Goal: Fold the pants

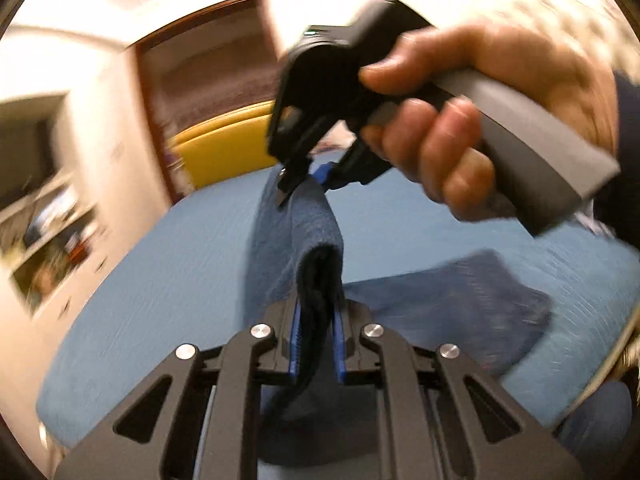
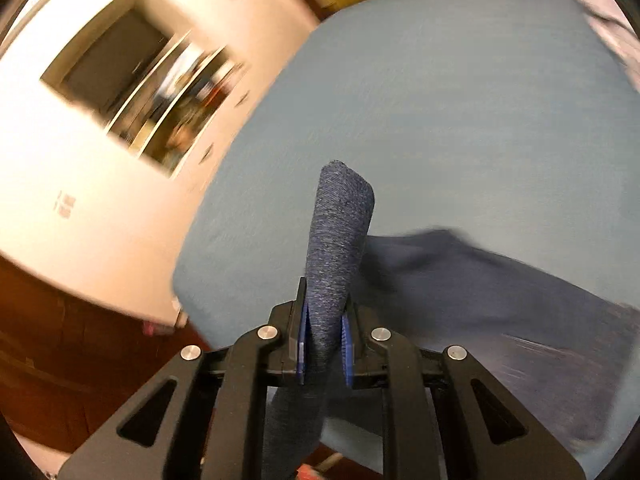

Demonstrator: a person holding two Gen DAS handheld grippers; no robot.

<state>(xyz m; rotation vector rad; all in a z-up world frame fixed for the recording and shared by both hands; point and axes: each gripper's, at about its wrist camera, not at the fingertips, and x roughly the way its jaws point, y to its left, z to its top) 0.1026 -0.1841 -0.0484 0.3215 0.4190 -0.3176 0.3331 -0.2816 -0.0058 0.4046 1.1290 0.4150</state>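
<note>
1. The left tool (image 1: 316,344) is clamped narrow on a bunched fold of the dark blue pants (image 1: 460,300); the right tool (image 2: 325,350) pinches another fold of the same pants (image 2: 500,300) just as tightly.
2. In the left view the right tool (image 1: 298,182) and the hand (image 1: 480,120) holding it sit at the far end of the strip of cloth stretched between the two grips.
3. The rest of the pants lies on the blue bed (image 1: 160,280), to the right of the lifted strip.
4. Risk: each grip holds only a thin, rolled edge. A sharp tug could pull the cloth out of one tool and drop the fold crooked.
5. Risk: both views are blurred, so the fold may land askew or bunched.
6. Risk: the two tools are close together and could knock.
7. Room: the bed is open to the left and far side. Its left edge borders the white wall (image 2: 100,220), and a yellow headboard (image 1: 224,148) lies at the far end.
</note>
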